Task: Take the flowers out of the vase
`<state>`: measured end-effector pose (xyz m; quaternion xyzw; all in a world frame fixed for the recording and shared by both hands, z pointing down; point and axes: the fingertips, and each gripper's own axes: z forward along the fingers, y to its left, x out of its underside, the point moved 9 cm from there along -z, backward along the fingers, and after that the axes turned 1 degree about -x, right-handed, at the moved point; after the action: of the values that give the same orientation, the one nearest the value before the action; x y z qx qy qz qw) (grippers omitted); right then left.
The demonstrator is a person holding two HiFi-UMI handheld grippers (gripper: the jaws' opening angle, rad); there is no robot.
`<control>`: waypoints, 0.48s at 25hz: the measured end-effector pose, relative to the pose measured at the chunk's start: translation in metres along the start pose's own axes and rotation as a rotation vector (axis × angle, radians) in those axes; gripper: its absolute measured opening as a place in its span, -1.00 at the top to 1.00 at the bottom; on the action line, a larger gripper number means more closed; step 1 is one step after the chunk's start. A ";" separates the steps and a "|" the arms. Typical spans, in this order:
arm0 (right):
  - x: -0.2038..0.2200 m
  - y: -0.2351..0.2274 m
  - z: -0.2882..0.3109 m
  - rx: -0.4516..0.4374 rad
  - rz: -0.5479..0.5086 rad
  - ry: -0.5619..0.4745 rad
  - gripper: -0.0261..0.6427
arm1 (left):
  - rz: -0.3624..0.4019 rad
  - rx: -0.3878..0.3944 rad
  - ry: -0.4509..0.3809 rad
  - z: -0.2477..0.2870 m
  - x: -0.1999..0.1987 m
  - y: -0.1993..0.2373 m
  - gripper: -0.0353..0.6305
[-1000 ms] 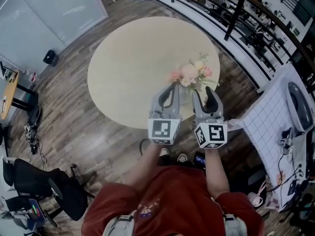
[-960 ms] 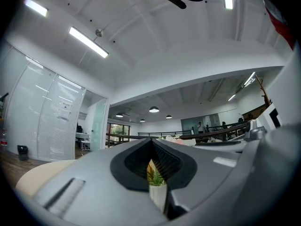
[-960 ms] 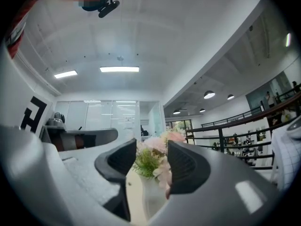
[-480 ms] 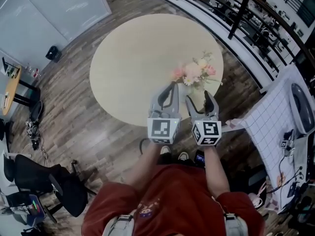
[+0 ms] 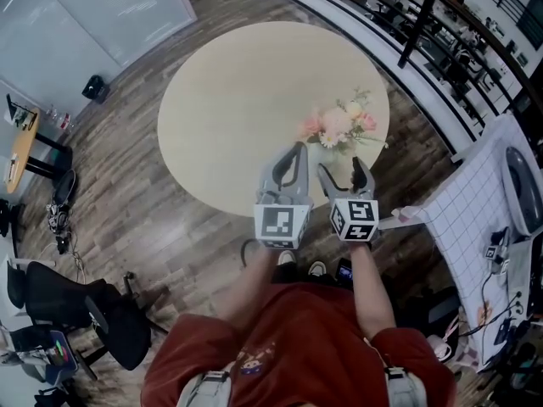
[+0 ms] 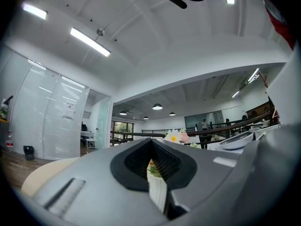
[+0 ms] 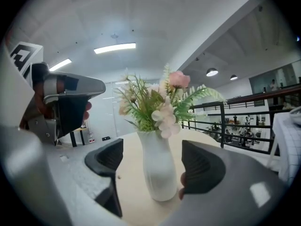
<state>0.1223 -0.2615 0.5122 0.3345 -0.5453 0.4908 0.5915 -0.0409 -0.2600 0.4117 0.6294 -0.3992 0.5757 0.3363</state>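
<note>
- The flowers (image 7: pixel 157 100), pink and cream blooms with green fern sprigs, are in the neck of the vase (image 7: pixel 157 168) and spread out above it.
- The vase is white, slim-waisted and upright. It stands on the round, pale table (image 5: pixel 237 91), near the edge closest to the person.
- The right gripper (image 7: pixel 153 147) has the vase between its jaws, which are opening. The black ribbed pads (image 7: pixel 107 158) are not pressing on it. There is a clear gap on one side, and the other pad sits just beside the vase's lower body.
- The left gripper (image 6: pixel 152 145) is beside the right one, off to the vase's left and not touching it. Its jaws are drawn together and hold nothing. Only a narrow slit is left between them, showing a strip of white vase and some green. The blooms rise just above its jaw tips in the left gripper view.
- Both grippers reach in over the near rim of the table in the head view, side by side. Their marker cubes (image 5: pixel 282 225) face up towards the camera.
- The person (image 5: pixel 288 346) wears a red top and stands on dark wood flooring at the table's edge.
- A black railing (image 5: pixel 424 24) runs behind the table. A white checked cloth (image 5: pixel 471 202) lies to the right, and a black chair (image 5: pixel 93 312) stands at the lower left.
</note>
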 end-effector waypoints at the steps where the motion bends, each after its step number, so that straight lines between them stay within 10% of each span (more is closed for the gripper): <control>1: 0.001 -0.001 0.003 0.000 0.000 0.004 -0.21 | -0.003 -0.001 -0.001 0.000 0.000 0.000 0.88; 12: -0.018 -0.002 0.032 0.006 -0.030 -0.026 -0.30 | -0.022 -0.021 0.017 -0.001 0.003 0.012 0.88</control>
<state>0.1153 -0.2959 0.5012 0.3507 -0.5467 0.4791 0.5905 -0.0522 -0.2645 0.4141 0.6253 -0.3954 0.5729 0.3528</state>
